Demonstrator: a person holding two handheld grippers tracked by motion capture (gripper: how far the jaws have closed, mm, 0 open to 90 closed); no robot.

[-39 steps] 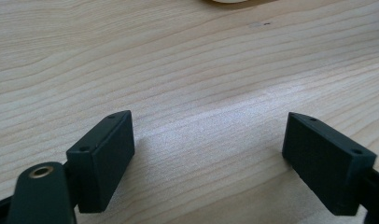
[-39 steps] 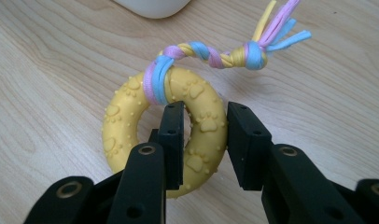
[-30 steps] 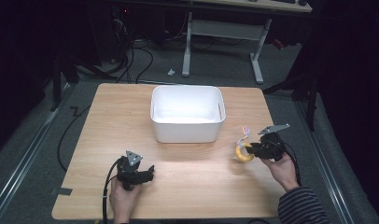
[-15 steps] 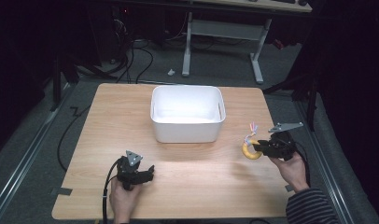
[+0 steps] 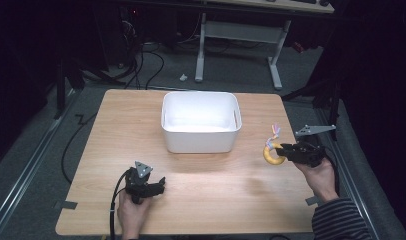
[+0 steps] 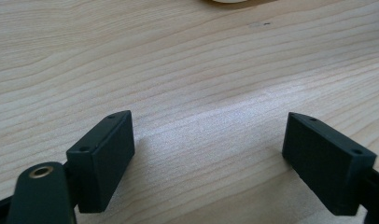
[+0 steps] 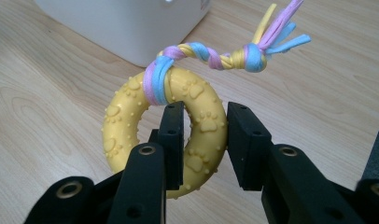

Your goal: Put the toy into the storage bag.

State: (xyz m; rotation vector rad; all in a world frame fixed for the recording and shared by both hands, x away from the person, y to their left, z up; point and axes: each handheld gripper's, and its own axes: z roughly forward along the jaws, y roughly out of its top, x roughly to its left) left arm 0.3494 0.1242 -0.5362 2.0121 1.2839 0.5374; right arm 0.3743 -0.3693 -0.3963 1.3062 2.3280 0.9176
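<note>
- The white bin [image 5: 201, 122] stands on the wooden table [image 5: 116, 125], toward its far edge, and serves as the landmark here; its inside shows nothing in the high view.
- The yellow ring toy [image 7: 166, 126] is to the right of the bin and slightly nearer the person, off the tabletop, with open table between it and the bin wall.
- The right gripper [image 7: 204, 140] has its jaws closed on one side of the ring, one jaw through the hole and the other on the outside, both pressing the rubber.
- A braided cord [image 7: 211, 53] in pink, blue and yellow is looped around the ring's top and sticks up and away from the bin, ending in loose strands.
- In the right gripper view the bin's corner [image 7: 131, 28] sits just behind the ring.
- The left gripper [image 5: 143, 182] rests on the table in front of the bin, toward its left corner and well apart from it; its jaws stand wide open with bare wood between them.
- Behind the bin, beyond the table's far edge, cables [image 5: 151, 65] lie on the floor beside a desk frame [image 5: 241, 35].
</note>
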